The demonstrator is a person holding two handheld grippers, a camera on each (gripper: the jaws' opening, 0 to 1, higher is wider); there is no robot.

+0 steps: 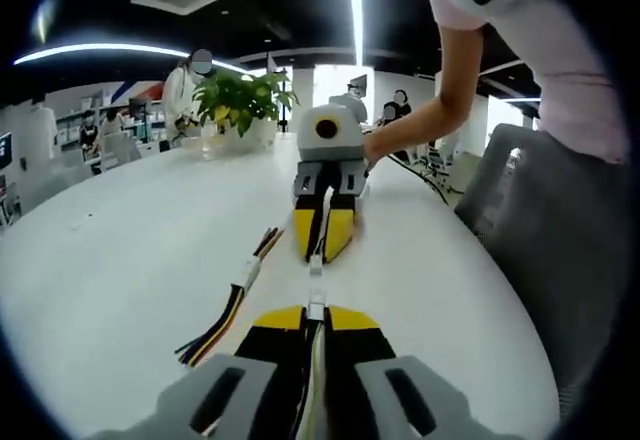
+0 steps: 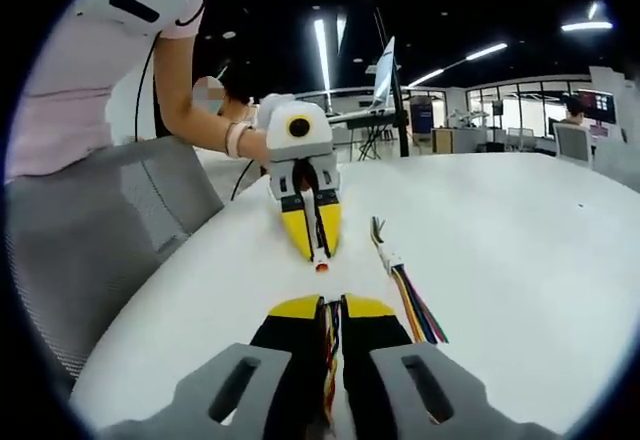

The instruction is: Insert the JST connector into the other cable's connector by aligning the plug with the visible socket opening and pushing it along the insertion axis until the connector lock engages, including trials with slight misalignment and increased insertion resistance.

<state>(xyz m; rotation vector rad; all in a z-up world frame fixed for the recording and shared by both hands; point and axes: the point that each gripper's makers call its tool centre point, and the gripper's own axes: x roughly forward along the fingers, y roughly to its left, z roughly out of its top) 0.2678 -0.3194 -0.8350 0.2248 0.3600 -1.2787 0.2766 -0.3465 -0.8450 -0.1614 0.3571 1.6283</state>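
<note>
My left gripper is shut on a cable whose small white connector pokes out between its yellow tips. Facing it, my right gripper is shut on the other cable, with its white connector pointing back at mine. A short gap separates the two connectors, which sit roughly in line just above the white table. In the right gripper view, my right gripper clamps coloured wires. Opposite it, my left gripper holds its red-tipped white connector.
A spare multicoloured cable with a white connector lies on the table beside the grippers. A grey chair stands at the table's edge by the person. A potted plant sits at the far end.
</note>
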